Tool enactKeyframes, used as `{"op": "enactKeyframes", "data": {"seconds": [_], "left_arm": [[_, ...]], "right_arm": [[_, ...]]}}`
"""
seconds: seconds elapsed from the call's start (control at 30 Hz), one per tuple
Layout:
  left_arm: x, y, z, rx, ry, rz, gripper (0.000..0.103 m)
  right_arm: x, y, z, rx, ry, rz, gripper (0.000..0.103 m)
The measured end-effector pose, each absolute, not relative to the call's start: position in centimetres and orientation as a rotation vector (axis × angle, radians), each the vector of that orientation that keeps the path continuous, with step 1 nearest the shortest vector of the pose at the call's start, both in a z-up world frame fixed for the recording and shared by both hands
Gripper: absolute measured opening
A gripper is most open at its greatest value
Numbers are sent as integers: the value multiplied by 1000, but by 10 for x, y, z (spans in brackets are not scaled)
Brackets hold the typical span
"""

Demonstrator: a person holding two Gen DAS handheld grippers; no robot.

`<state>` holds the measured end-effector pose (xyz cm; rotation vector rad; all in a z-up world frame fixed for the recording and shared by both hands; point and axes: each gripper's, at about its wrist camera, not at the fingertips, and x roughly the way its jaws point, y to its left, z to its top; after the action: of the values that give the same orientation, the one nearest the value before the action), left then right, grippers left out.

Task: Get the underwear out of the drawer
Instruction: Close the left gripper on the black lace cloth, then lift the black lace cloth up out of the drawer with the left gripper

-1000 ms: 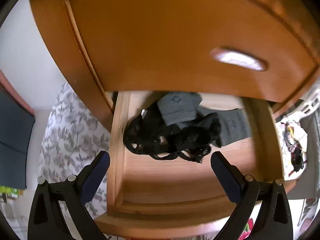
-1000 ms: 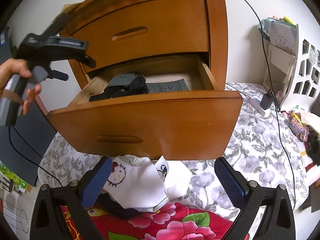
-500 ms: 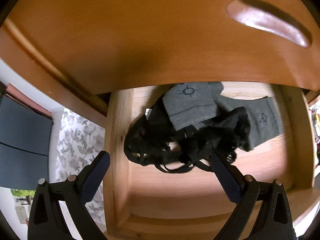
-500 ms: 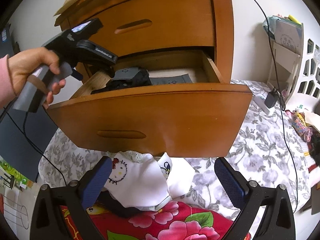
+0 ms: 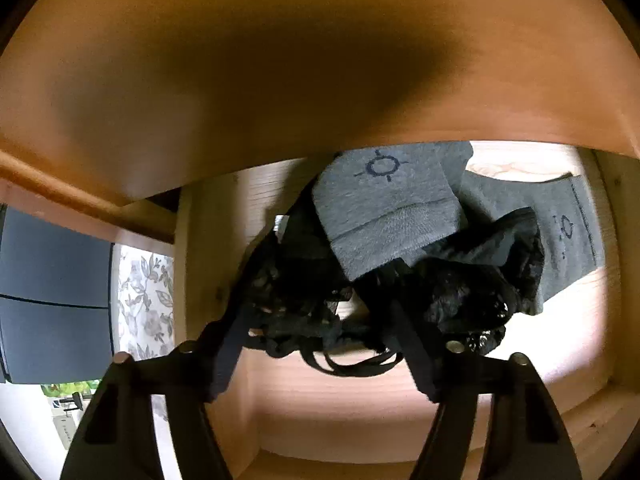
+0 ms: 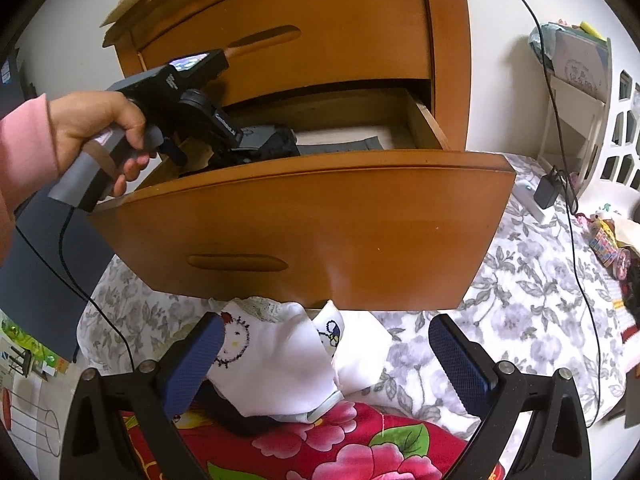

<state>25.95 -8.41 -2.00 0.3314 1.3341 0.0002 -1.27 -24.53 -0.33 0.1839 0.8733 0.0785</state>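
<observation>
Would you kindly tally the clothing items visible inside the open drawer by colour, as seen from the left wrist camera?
Grey: 2, a folded grey garment with a printed symbol, and a flat grey garment beside it
Black: 1 tangled bundle of black lace underwear; how many separate pieces it holds cannot be told
Total: 3

Black lacy underwear (image 5: 304, 304) lies between the left fingers, a grey sock with a dark sun emblem (image 5: 384, 208) just beyond them. Beneath the right fingers: white cartoon-printed cloth (image 6: 280, 364), red flowered fabric (image 6: 360, 448), grey floral sheet (image 6: 532, 304).

A bedroom: wooden dresser (image 6: 304, 32) beside a floral bedspread (image 6: 520, 280).
</observation>
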Motion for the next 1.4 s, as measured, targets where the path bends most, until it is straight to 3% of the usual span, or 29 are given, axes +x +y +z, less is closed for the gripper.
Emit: {"op": "enactKeyframes", "data": {"seconds": [0.17, 0.27, 0.4, 0.63, 0.7, 1.4], "left_arm": [[266, -83, -20, 335, 1339, 14, 68], [270, -80, -25, 325, 1358, 16, 62], [276, -75, -34, 332, 1385, 31, 49], [272, -63, -45, 297, 1430, 10, 15], [270, -59, -43, 299, 1423, -4, 11], [209, -20, -1, 179, 1276, -172, 5]], "right_arm": [[-10, -246, -6, 187, 881, 77, 103], [-10, -246, -6, 188, 881, 79, 103], [-10, -247, -6, 190, 878, 78, 103], [-13, -248, -2, 193, 870, 70, 103], [-13, -247, -1, 191, 871, 73, 103], [-27, -232, 20, 155, 824, 81, 103]]}}
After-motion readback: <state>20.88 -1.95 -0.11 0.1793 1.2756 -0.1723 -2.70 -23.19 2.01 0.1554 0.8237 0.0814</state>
